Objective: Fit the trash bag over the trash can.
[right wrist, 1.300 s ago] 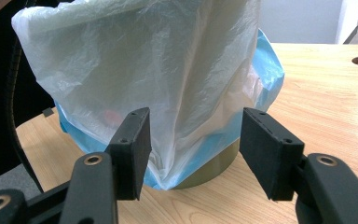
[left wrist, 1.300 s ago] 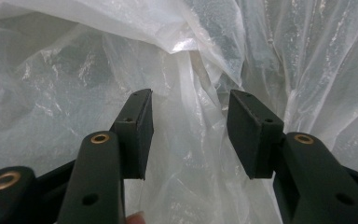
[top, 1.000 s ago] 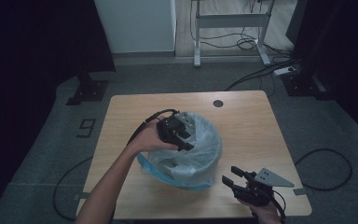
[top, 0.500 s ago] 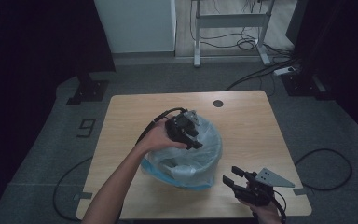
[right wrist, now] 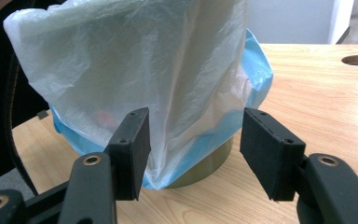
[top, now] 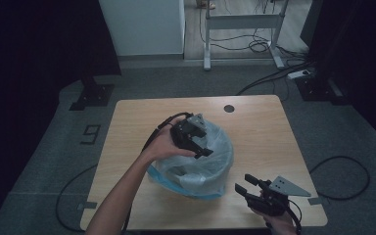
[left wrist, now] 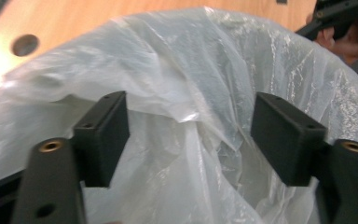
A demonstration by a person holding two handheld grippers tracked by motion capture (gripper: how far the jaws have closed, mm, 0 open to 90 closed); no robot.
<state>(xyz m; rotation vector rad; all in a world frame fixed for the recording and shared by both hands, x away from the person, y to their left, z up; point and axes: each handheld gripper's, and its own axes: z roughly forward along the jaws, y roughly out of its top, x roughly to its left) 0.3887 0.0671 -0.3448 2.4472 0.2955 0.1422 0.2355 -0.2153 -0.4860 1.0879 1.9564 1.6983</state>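
A small round bin stands mid-table, lined with a clear plastic bag over a blue bag. My left gripper hovers over the bag's mouth, pointing down into it. Its jaws have just been opening; in the left gripper view the crumpled clear film lies between and beyond the pads, which do not press on it. My right gripper rests low at the front right, open, and faces the bin's side. In the right gripper view the bag hangs just past its jaws.
The wooden table has a round cable hole at its far edge. A cable loops from the left gripper across the table's left side. Cables, a black stand foot and a desk frame sit on the floor beyond.
My left gripper has shifted a little to the right over the bag's mouth and its jaws stand wider apart. The right gripper has stayed where it was.
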